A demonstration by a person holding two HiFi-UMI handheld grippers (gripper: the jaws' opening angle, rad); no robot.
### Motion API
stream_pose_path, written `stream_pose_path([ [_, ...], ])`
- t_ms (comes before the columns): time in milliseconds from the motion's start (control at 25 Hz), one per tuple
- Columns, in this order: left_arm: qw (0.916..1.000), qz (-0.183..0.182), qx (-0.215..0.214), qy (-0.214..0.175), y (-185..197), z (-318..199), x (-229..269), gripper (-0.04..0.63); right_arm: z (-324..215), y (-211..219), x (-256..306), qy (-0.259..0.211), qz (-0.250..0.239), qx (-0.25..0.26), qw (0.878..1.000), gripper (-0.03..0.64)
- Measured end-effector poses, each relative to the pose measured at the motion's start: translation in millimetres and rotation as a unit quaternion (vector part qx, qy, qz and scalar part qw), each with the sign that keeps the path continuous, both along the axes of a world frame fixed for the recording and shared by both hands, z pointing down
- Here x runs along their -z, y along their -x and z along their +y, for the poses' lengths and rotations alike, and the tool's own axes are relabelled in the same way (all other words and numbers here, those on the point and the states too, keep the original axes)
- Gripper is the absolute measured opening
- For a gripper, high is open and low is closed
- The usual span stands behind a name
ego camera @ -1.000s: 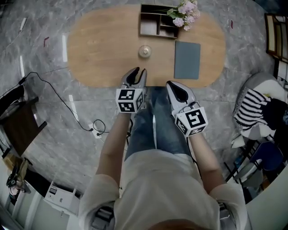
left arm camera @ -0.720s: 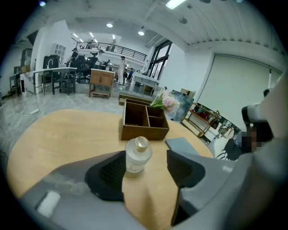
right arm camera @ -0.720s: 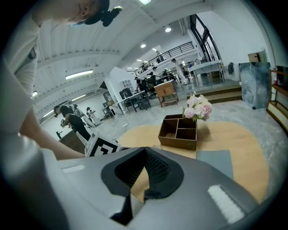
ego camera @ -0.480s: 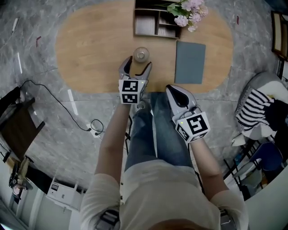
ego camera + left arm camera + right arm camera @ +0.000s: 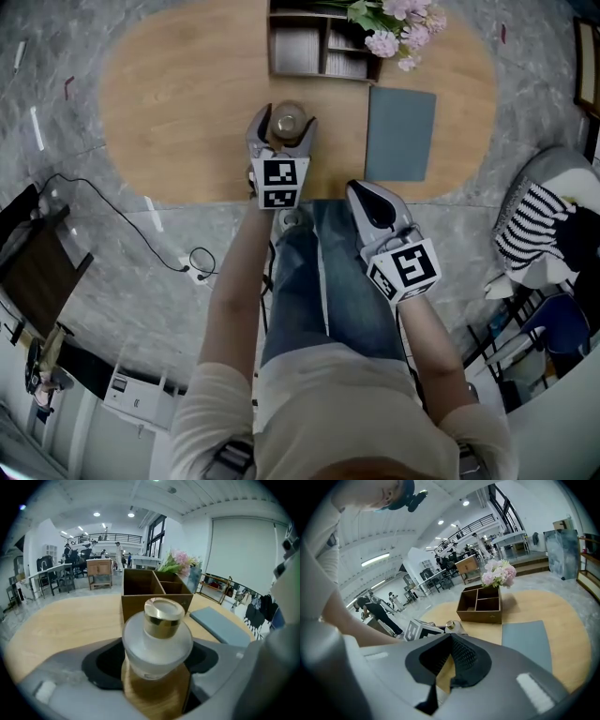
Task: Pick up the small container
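Forward over the table has gone the left gripper (image 5: 283,125), from the near edge a second ago to the container (image 5: 157,639); the head camera has tipped slightly too, while the right gripper (image 5: 362,192) has scarcely shifted.

Left fingers (image 5: 61,686) stand apart, one on each side of the container. The left gripper view shows dark pad on both sides of the frosted body and no squeeze on it, so I read the jaws as spread round it and not yet clamped. The container is a small frosted jar with a gold lid, upright on the table (image 5: 178,94), near its front edge and sitting well back in the jaw gap.

Right fingers are closed on each other at the tips with nothing between them; only table wood shows through the slit behind. That gripper hangs low over the person's lap, just short of the table edge and well apart from the container.

Further out, a box (image 5: 314,42) stands behind the container, flowers (image 5: 398,23) at its right corner, and a grey mat (image 5: 401,131) lies to the right.

Judging progress: the reach looks finished and the jaws are placed. Closing on the container and lifting it are what remain.
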State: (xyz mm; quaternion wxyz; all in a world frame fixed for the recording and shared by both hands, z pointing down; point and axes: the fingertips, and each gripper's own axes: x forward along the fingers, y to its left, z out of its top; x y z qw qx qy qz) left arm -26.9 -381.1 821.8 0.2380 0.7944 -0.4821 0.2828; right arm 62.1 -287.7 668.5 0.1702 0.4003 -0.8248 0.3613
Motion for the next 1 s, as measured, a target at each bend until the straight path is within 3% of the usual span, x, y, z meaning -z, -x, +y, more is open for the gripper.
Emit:
stream_pose_path([
  [400, 0.9989, -0.035, -0.008, -0.029, -4.3, -11.6, -6.9, 0.350, -1.5, -4.5, -14.5, 0.016, -0.001, -0.005, 1.000, -0.002],
  [1000, 0.9998, -0.019, -0.010, -0.004, -0.5, 26.9, 11.9, 0.346, 12.8, -3.0, 12.1, -0.006, 0.003, -0.026, 1.000, -0.002],
])
